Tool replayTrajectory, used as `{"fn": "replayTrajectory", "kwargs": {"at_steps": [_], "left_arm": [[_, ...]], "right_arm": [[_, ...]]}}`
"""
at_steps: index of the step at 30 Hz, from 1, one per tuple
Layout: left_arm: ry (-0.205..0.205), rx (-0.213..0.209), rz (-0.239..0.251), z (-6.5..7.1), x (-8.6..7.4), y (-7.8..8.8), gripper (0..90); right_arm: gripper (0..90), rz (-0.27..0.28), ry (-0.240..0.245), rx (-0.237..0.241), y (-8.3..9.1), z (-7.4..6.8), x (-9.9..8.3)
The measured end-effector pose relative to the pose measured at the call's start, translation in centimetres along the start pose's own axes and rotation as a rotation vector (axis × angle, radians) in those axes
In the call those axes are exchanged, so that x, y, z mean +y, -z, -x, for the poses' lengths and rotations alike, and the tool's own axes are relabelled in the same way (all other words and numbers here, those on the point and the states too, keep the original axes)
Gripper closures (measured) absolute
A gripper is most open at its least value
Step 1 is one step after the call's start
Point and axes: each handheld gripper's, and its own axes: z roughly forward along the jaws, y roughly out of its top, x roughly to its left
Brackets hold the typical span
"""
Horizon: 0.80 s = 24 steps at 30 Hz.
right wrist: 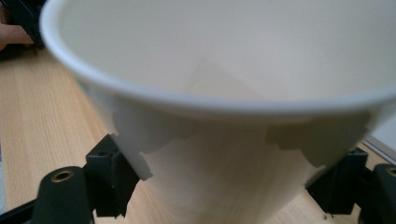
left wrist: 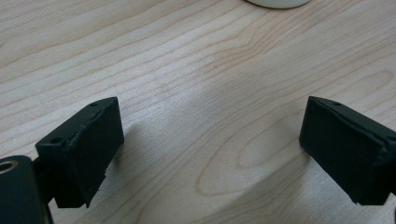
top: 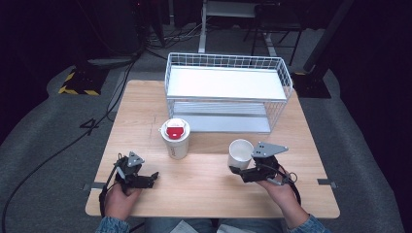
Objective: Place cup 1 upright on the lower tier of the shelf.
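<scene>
Both grippers near the table's (top: 209,194) front edge, wire shelf rack (top: 228,92) behind.

Right gripper (top: 236,170) clamps an open white paper cup (top: 240,153) by its sides, beside the lidded cup (top: 175,138); left gripper (top: 154,175) rests with jaws spread, nothing between them.

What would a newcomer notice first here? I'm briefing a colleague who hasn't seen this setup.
The open white paper cup clamped in the right gripper near the table's right front. Next, the lidded cup with a red top at mid-table, and the white wire rack behind it.
</scene>
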Motion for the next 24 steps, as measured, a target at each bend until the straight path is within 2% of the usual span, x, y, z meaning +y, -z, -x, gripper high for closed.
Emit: {"fn": "replayTrajectory", "kwargs": {"at_steps": [10, 17, 24], "left_arm": [[0.001, -0.001, 0.0, 0.0, 0.0, 0.0, 6.9], [0.002, 0.004, 0.003, 0.0, 0.0, 0.0, 6.9], [0.01, 0.008, 0.003, 0.0, 0.1, -0.1, 7.0]], "right_arm": [[23.2, 0.009, 0.018, -0.009, -0.7, 1.1, 1.4], [23.2, 0.027, -0.032, -0.02, -1.5, 2.9, 2.4], [23.2, 0.029, -0.051, -0.039, -2.5, 4.7, 3.4]]}}
